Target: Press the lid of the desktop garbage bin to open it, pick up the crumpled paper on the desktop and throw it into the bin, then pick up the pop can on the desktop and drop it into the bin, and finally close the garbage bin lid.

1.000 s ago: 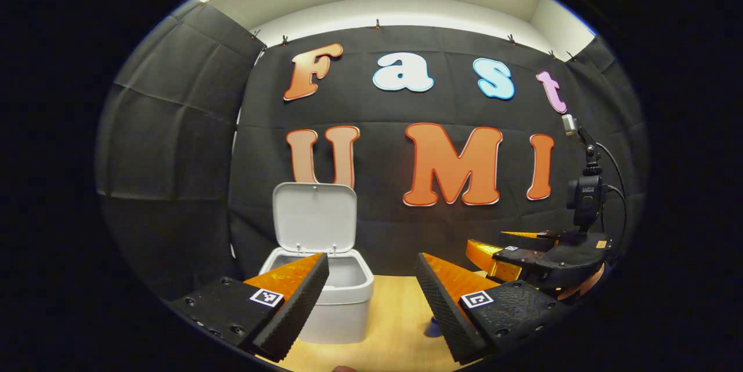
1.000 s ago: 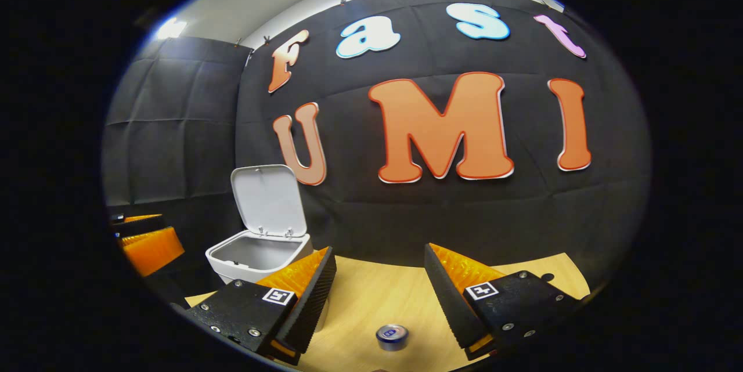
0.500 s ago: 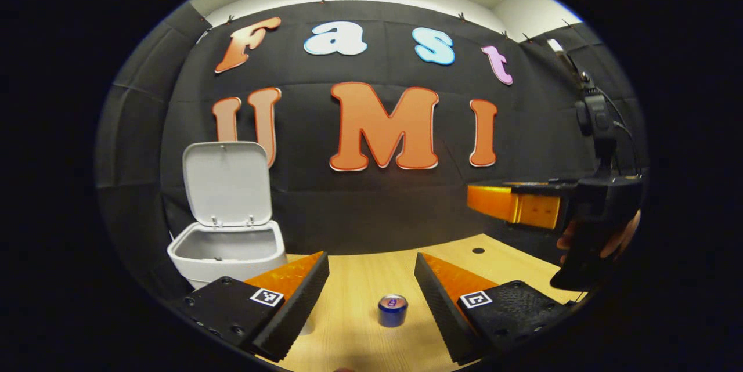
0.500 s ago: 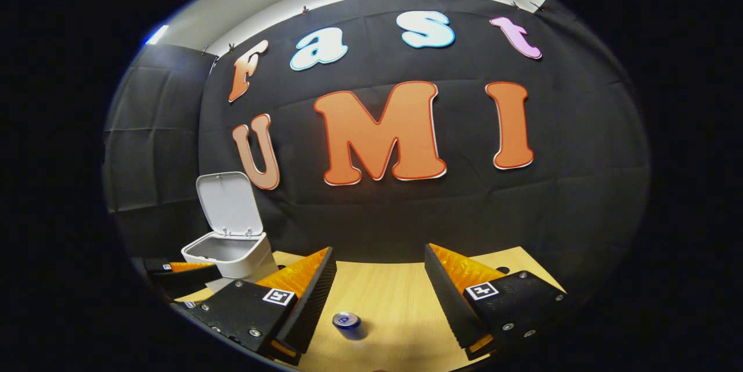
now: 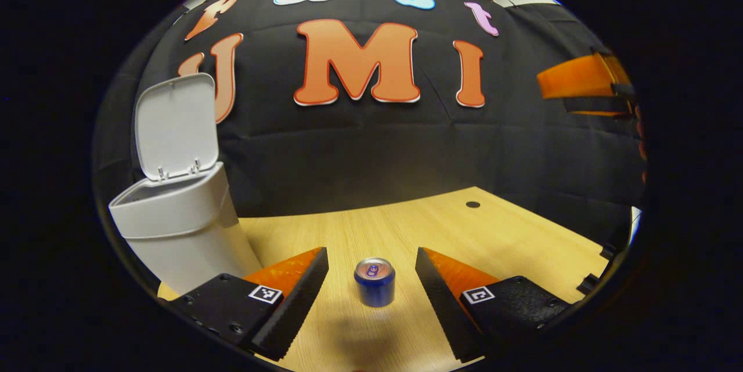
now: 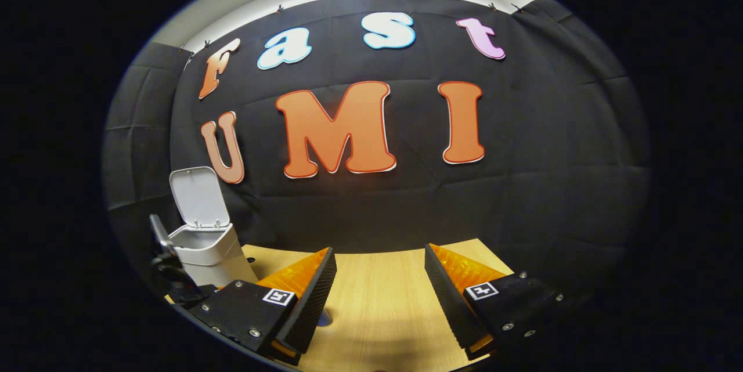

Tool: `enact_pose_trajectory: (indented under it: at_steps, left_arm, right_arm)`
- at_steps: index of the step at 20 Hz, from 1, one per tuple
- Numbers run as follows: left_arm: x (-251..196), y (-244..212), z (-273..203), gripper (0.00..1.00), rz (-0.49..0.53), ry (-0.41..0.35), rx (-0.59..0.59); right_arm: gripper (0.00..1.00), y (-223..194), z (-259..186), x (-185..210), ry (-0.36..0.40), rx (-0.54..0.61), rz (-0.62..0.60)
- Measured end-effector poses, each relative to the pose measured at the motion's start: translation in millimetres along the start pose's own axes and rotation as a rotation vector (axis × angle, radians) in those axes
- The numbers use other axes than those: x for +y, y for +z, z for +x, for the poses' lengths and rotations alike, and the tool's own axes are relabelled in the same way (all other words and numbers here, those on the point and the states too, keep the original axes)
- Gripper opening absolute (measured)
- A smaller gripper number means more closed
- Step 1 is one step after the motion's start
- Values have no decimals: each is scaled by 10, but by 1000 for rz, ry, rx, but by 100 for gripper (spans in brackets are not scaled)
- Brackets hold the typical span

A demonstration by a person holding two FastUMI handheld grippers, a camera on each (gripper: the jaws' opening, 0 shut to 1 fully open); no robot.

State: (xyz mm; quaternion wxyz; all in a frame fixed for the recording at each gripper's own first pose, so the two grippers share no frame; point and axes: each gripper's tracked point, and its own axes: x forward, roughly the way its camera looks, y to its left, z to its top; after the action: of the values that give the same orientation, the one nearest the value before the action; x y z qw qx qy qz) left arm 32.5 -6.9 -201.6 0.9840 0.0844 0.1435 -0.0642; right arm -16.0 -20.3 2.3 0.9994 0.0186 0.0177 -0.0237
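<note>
The white desktop bin stands at the left of the wooden table with its lid swung up and open. A blue pop can stands upright on the table. My left gripper is open, and the can sits in the gap between its fingers, touching neither. My right gripper is open and empty above the table. In the right gripper view the bin is far left, and a sliver of the can peeks from behind the left finger. The right gripper hangs high at the right in the left gripper view.
A small dark hole marks the tabletop toward the back right. The black cloth wall closes the table off behind. The table's right edge lies near. A dark part of the left gripper's rig shows beside the bin.
My left gripper has swung right and dropped toward the table, bringing the can between its fingers. The right gripper has drifted right and away; the bin slid left in both views.
</note>
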Motion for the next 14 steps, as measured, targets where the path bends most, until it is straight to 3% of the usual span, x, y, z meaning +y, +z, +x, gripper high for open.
enact_pose_trajectory:
  at_steps: [7, 14]
  left_arm:
    - [0, -717, 692, 97, -9, 16, 166]
    - [-35, -1113, 1125, 97, -52, -7, 256]
  right_arm:
    - [91, -10, -193, -377, -107, 21, -35]
    - [91, -141, -287, -564, -177, 66, -51]
